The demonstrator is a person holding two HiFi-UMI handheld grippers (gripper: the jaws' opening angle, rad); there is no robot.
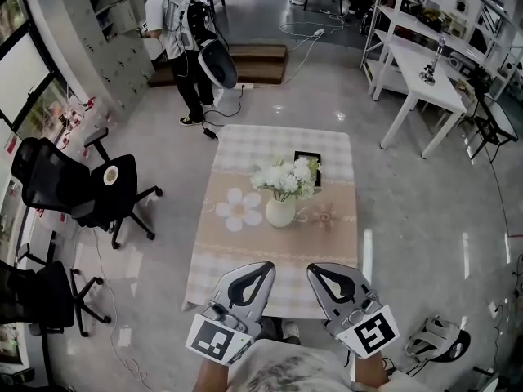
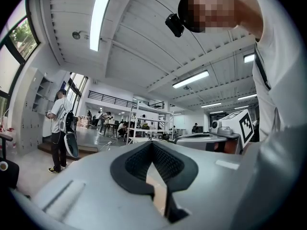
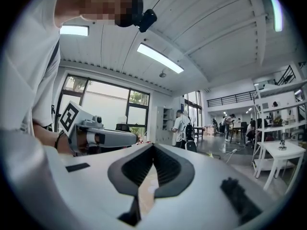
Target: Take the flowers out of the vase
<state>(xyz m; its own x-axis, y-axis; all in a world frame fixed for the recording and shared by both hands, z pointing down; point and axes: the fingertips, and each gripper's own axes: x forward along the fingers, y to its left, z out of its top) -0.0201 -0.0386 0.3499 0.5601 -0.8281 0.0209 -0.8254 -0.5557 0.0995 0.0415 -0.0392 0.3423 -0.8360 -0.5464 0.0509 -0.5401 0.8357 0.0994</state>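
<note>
Head view: rectangular surface (image 1: 245, 149) under a pale checked cloth with a beige band and a printed white daisy. All four edges are free, with grey polished floor (image 1: 409, 219) open on every side.

At 9 o'clock of the surface stand two black wheeled office chairs (image 1: 73, 190), apart from its edge. A white table (image 1: 425, 84) is at 2 o'clock, and a standing person in a white top (image 1: 176, 31) is at 11 o'clock, both well apart from the surface.

The grey left gripper (image 1: 255, 272) and grey right gripper (image 1: 323, 274) sit side by side over the surface's 6 o'clock edge, pointing to 12 o'clock.

Left gripper view: fingers (image 2: 132, 169) closed tip to tip, nothing between them. Right gripper view: fingers (image 3: 127, 169) likewise closed and empty.

The cream rounded vase (image 1: 280, 211) stands upright near the centre of the surface, at 12 o'clock from both grippers. Bare cloth lies between the vase and the fingertips. The bunch of white flowers (image 1: 286, 178) with green leaves sits in the vase mouth. A small black square frame (image 1: 308, 160) lies just beyond the flowers, at 1 o'clock of the vase.
</note>
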